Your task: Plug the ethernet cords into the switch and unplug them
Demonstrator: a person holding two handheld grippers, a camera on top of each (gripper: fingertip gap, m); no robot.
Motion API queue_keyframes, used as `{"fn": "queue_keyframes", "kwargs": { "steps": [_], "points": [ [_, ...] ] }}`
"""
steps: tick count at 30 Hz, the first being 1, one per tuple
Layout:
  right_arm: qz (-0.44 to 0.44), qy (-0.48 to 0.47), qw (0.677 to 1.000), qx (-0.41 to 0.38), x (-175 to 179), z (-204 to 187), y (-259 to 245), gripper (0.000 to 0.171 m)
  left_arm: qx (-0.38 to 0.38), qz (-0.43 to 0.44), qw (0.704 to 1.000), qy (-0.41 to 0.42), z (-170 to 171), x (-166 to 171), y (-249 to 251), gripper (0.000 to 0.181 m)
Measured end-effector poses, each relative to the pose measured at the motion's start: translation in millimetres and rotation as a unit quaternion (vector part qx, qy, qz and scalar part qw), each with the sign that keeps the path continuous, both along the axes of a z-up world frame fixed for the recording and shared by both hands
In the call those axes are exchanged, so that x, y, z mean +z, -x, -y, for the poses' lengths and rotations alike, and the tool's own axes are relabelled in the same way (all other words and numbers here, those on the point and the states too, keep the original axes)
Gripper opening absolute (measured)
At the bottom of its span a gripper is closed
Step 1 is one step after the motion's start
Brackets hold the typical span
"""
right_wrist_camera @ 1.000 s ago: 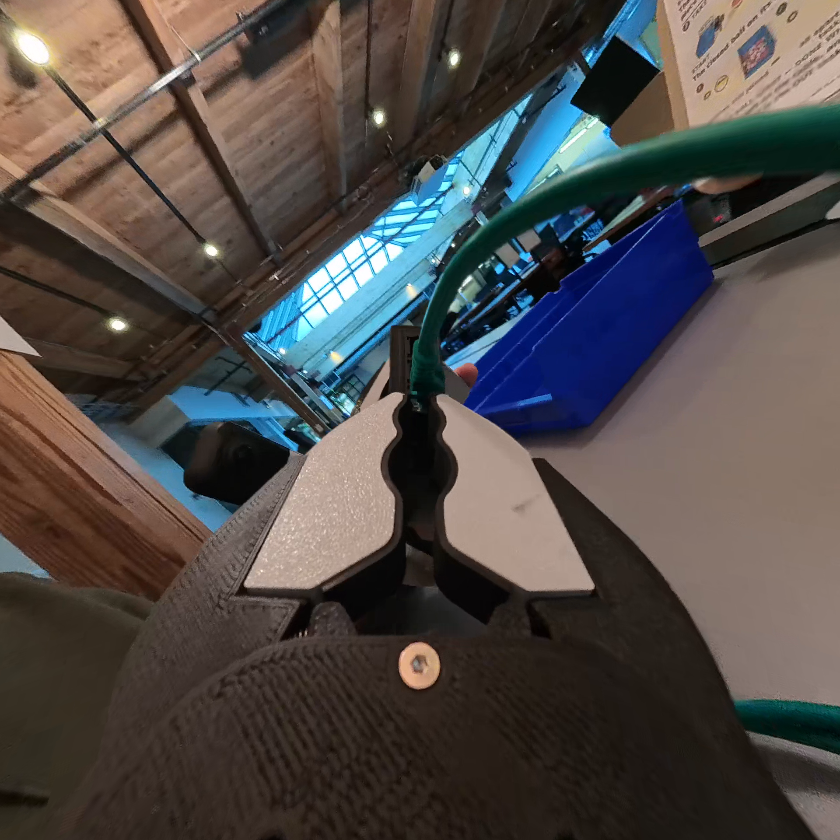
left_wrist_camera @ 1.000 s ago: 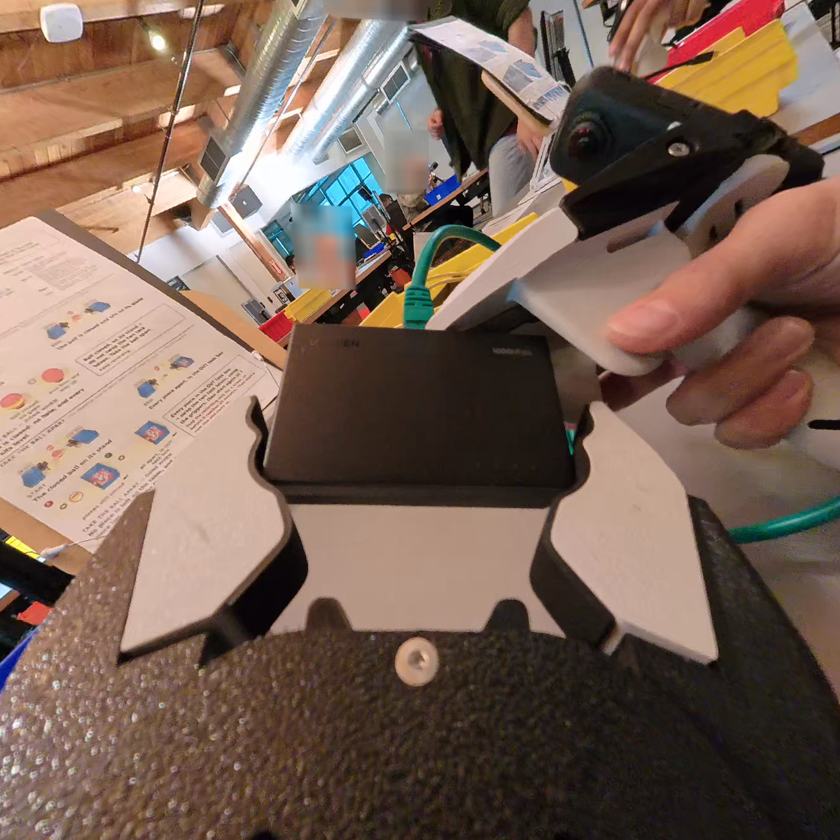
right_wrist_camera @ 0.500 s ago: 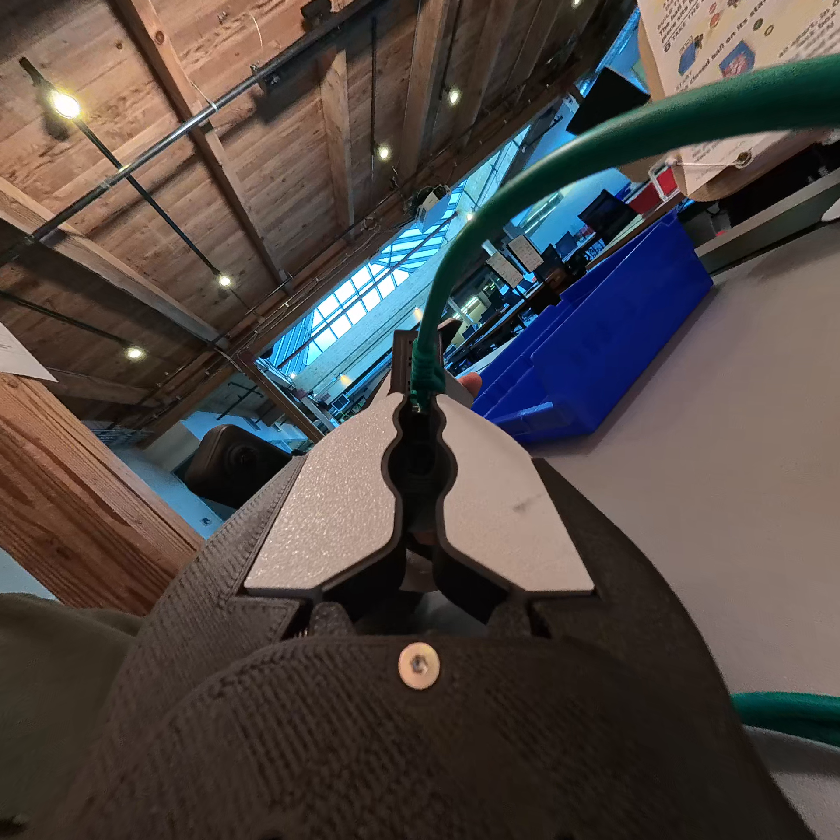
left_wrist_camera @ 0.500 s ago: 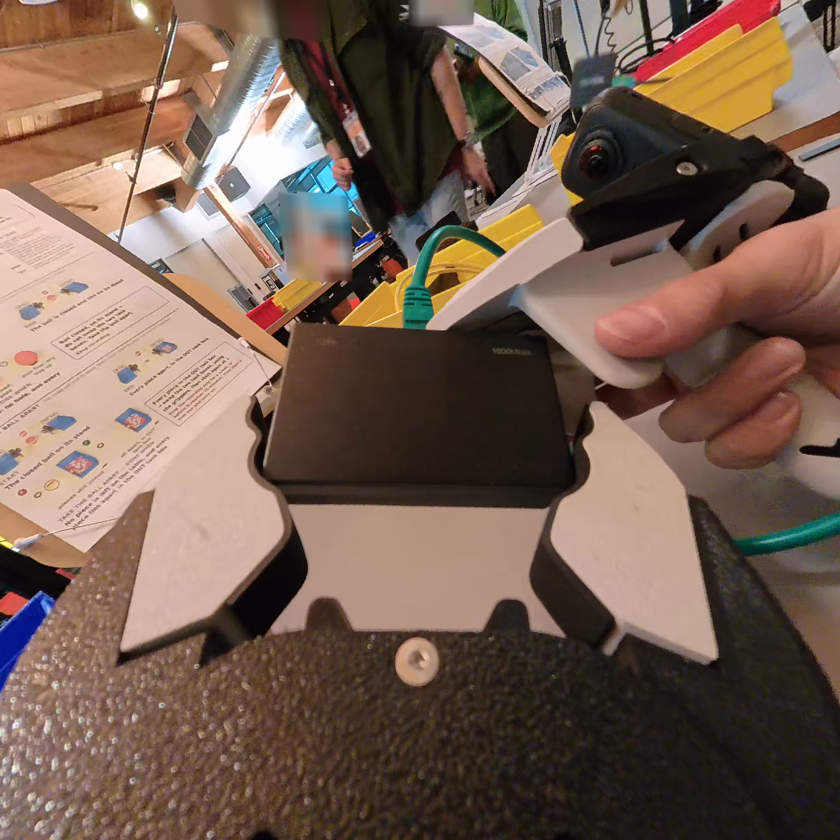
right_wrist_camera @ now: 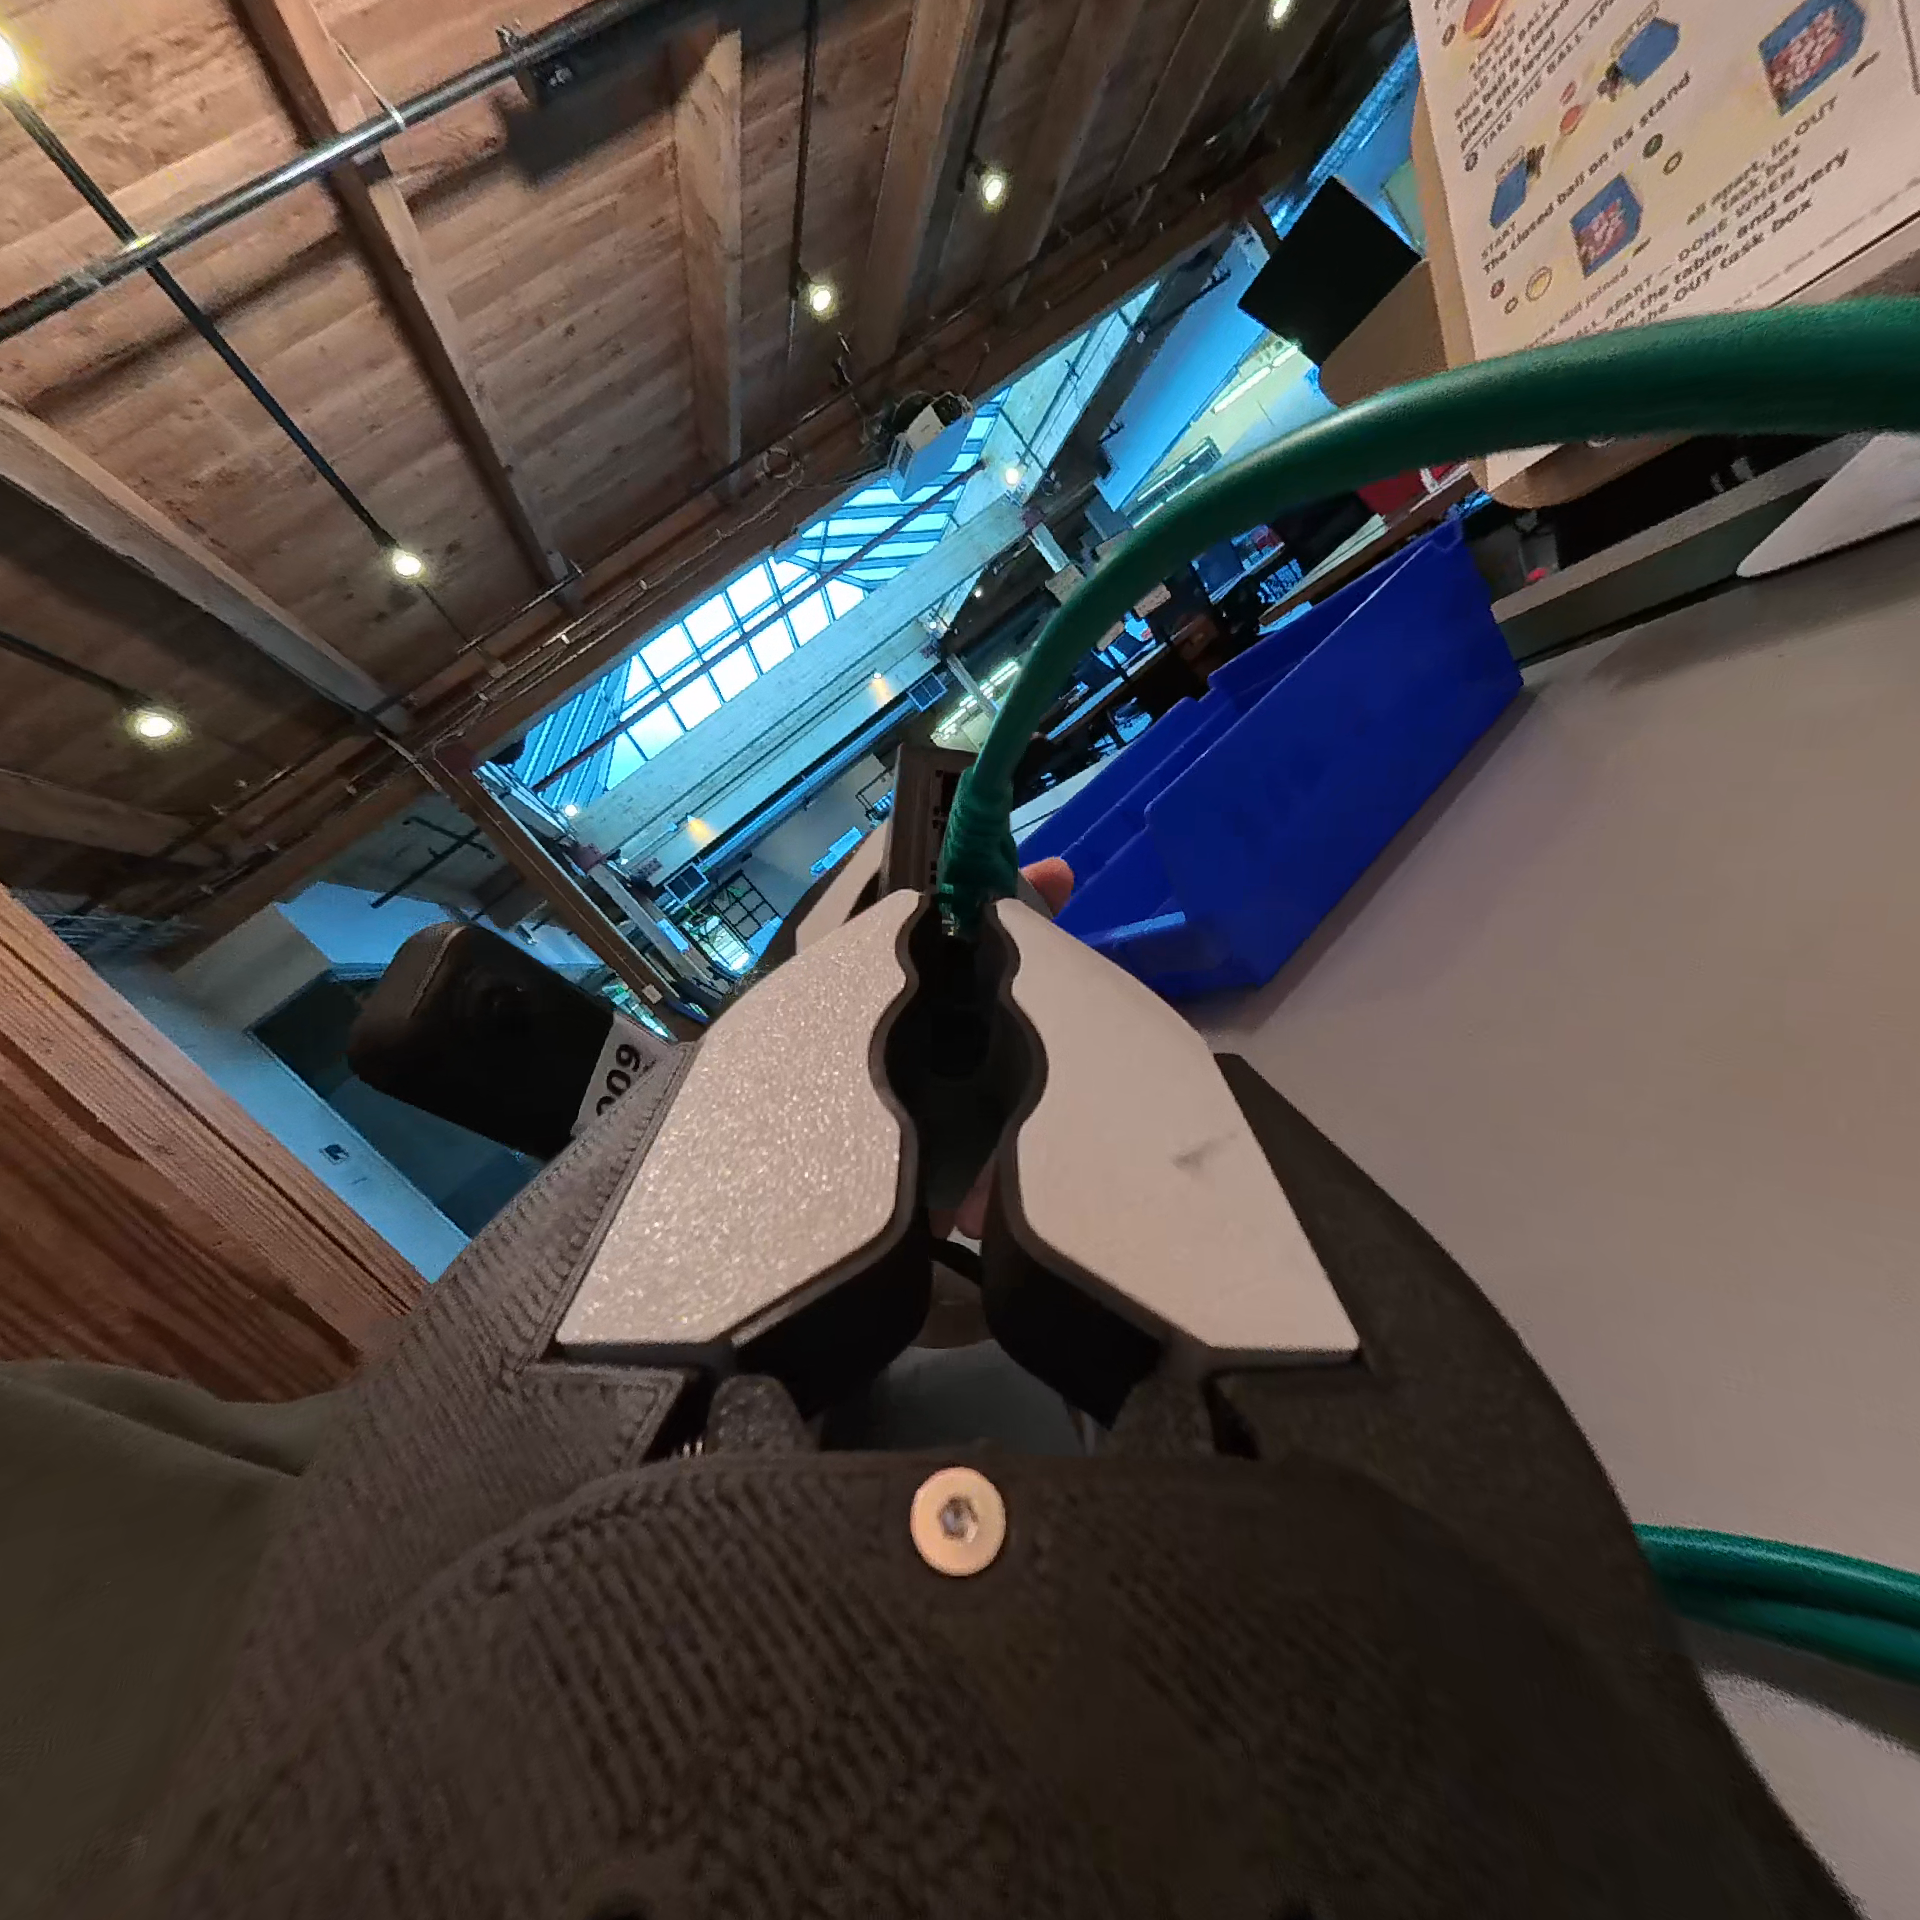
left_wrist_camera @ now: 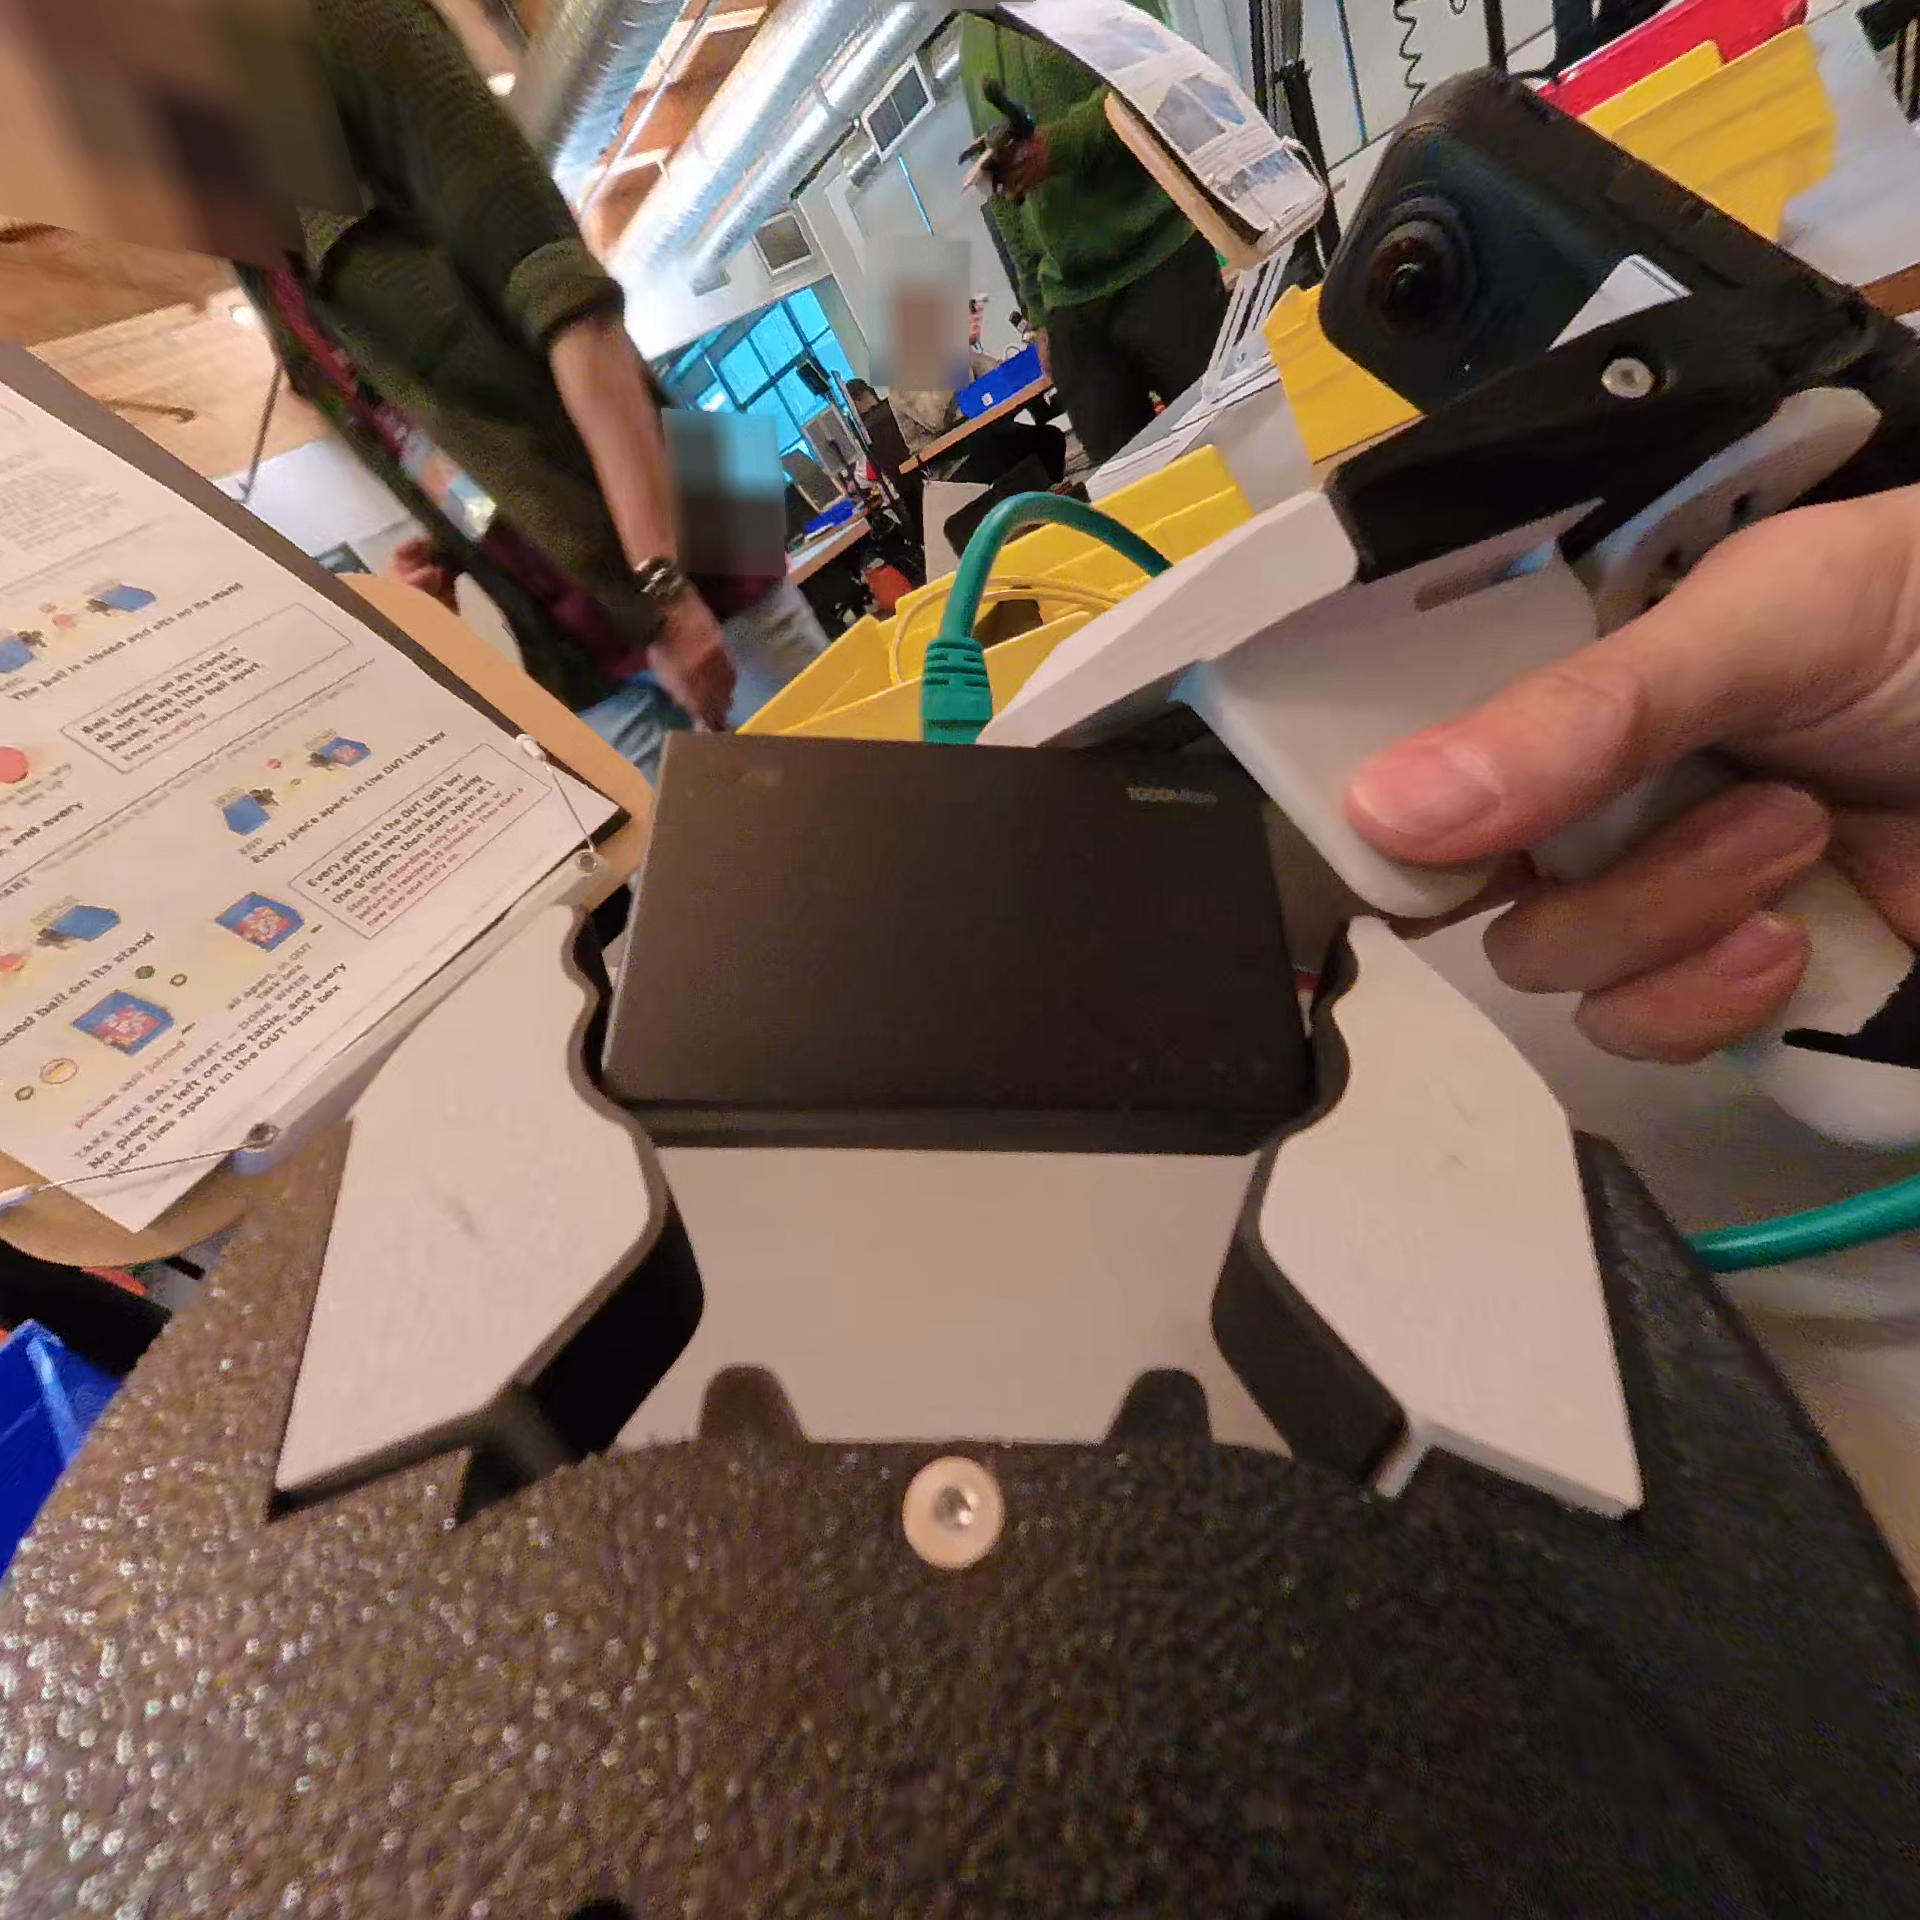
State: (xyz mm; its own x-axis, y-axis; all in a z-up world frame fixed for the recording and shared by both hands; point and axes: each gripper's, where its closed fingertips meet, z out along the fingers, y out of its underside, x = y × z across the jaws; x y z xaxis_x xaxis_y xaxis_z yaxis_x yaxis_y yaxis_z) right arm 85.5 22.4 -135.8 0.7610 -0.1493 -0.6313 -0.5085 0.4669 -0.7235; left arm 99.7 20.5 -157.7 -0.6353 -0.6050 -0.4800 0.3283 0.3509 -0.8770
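1. Above the bench (right_wrist_camera: 1621, 935), the left claw (left_wrist_camera: 956, 997) squeezes the black switch (left_wrist_camera: 951, 935) by its sides.
2. The right claw (right_wrist_camera: 961, 935) pinches the green cord (right_wrist_camera: 1351, 436) plug at the switch's far edge.
3. I can't tell if the plug is fully in.
4. Next, I think: hold the switch steady and move the plug straight.

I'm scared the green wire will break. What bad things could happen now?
1. The right gripper pinches the green cord right at its plug, by the switch. A crooked pull might snap the plug's little clip.
2. The cord bends in a tight loop above the plug; tugging there could strain it.
3. The left gripper holds the switch only by its side edges, so a hard pull might slide it out of the fingers.
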Motion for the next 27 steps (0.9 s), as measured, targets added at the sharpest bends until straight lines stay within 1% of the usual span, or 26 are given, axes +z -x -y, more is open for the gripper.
{"fn": "queue_keyframes", "kwargs": {
  "steps": [4,6,9,10,12,15,19,20,24,27],
  "points": [
    [-0.002,0.014,1.000,-0.007,-2,1,-2,0.010,-0.003,-0.025,1.000,0.009,0,-4,-2,0.125],
    [-0.004,0.017,1.000,-0.004,-3,-1,-4,0.009,0.000,-0.022,1.000,0.005,-1,-4,-3,0.125],
    [-0.015,-0.030,0.999,0.029,3,-2,2,0.007,0.001,0.062,0.998,-0.024,-2,12,5,0.125],
    [-0.020,-0.040,0.998,0.034,4,-2,3,0.007,-0.002,0.060,0.998,-0.031,-2,13,6,0.125],
    [-0.022,-0.044,0.998,0.037,6,-3,4,0.007,-0.010,0.050,0.999,-0.015,-3,14,6,0.125],
    [-0.016,-0.028,0.999,0.030,3,-4,3,0.008,-0.018,0.024,1.000,0.001,-3,10,5,0.124],
    [-0.012,-0.025,0.999,0.022,1,0,3,0.007,-0.018,0.010,1.000,-0.007,0,6,5,0.124],
    [-0.018,-0.027,0.999,0.018,0,0,2,0.007,-0.017,0.010,1.000,-0.010,-1,4,4,0.124],
    [-0.031,-0.059,0.996,0.058,8,-3,8,0.008,-0.021,0.049,0.998,-0.017,-4,11,8,0.124],
    [-0.053,-0.096,0.992,0.058,11,-5,7,0.009,-0.027,0.046,0.999,-0.004,-5,15,9,0.124]
  ]
}}
